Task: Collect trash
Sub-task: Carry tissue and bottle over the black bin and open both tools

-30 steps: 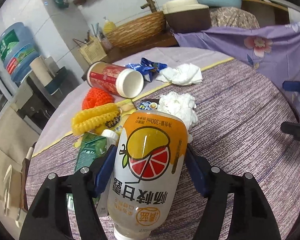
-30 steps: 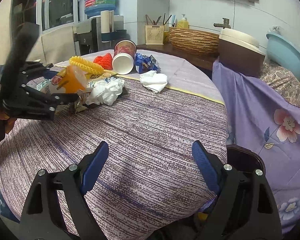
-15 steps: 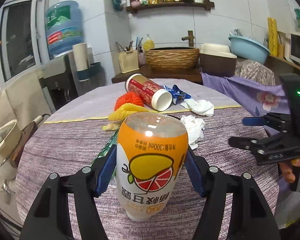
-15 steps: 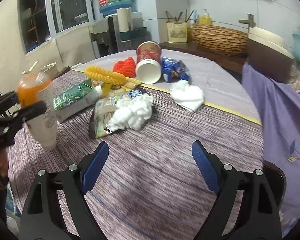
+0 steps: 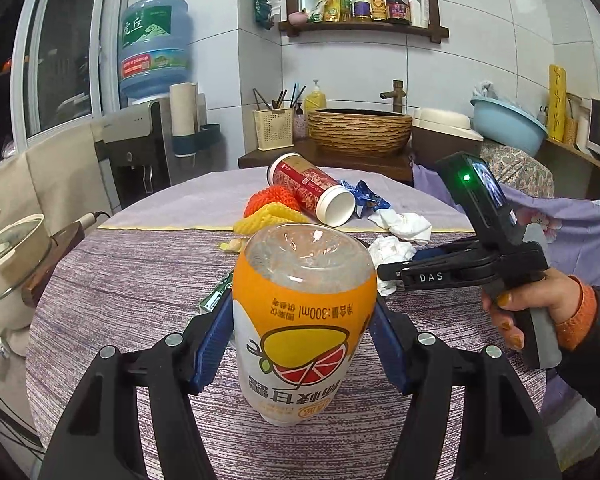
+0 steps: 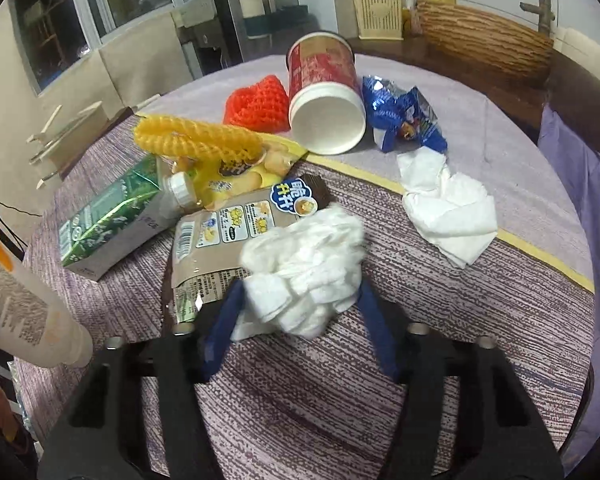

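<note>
My left gripper is shut on an orange-labelled plastic drink bottle, held upside down above the round table; the bottle also shows at the left edge of the right wrist view. My right gripper has its blue pads on either side of a crumpled white tissue wad, which lies on the purple cloth; whether the pads press it is unclear. In the left wrist view the right gripper reaches into the pile.
Trash pile: brown snack bag, green carton, yellow foam net, orange-red net, tipped red paper cup, blue wrapper, second white tissue. A pot stands left of the table.
My right gripper moved left and forward into the pile and narrowed around the tissue wad. My left gripper kept the bottle and drew back slightly.
</note>
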A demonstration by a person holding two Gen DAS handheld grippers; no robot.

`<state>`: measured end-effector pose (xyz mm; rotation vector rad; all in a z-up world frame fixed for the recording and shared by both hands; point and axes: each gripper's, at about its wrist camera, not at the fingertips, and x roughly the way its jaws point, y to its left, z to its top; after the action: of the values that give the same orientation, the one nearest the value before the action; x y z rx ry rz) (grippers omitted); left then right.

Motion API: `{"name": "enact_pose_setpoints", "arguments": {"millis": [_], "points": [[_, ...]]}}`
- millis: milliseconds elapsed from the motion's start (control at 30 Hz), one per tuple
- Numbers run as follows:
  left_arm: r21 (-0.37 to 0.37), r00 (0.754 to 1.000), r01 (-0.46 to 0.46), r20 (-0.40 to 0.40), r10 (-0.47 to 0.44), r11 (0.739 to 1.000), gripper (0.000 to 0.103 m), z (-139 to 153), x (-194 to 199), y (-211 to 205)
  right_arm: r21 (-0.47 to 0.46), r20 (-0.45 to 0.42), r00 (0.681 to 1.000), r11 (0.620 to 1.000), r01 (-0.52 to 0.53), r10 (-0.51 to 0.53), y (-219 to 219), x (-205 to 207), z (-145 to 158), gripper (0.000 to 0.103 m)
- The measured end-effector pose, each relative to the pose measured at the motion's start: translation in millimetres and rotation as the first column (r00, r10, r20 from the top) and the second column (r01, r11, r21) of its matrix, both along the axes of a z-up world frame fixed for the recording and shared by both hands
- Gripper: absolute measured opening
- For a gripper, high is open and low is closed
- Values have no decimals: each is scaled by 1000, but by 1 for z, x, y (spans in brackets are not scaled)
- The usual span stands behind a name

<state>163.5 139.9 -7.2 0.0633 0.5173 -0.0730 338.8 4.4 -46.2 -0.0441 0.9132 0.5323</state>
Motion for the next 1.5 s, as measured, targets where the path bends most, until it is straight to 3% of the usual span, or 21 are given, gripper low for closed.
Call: {"name": "enact_pose_setpoints", "arguments": {"millis": [100,300,633,933,1267,1500], "points": [[-1,1000,-7,8,7,1000,63,0,-4,1,40,6,1000,999,11,-12,-7,-5,3,37],[-19,1000,-11,21,11,1000,61,2,-11,2,65,88,995,997,44,-49,-30,-32,17,31],[-64,998,11,64,-7,998,61,9,-30,-22,114,152,980,987,113,-129,-84,-89,25,30],[-90,988,139,74,-133,986,61,10,-36,-83,107,209,948,969,221,-239,-145,-141,24,30],[-136,948,315,91,-305,939,61,12,-37,-164,103,188,882,902,420,-432,-243,-179,0,30],[-145,885,465,86,-457,873,61,9,-27,-238,46,91,831,836,547,-549,-305,-171,-54,30]]}}
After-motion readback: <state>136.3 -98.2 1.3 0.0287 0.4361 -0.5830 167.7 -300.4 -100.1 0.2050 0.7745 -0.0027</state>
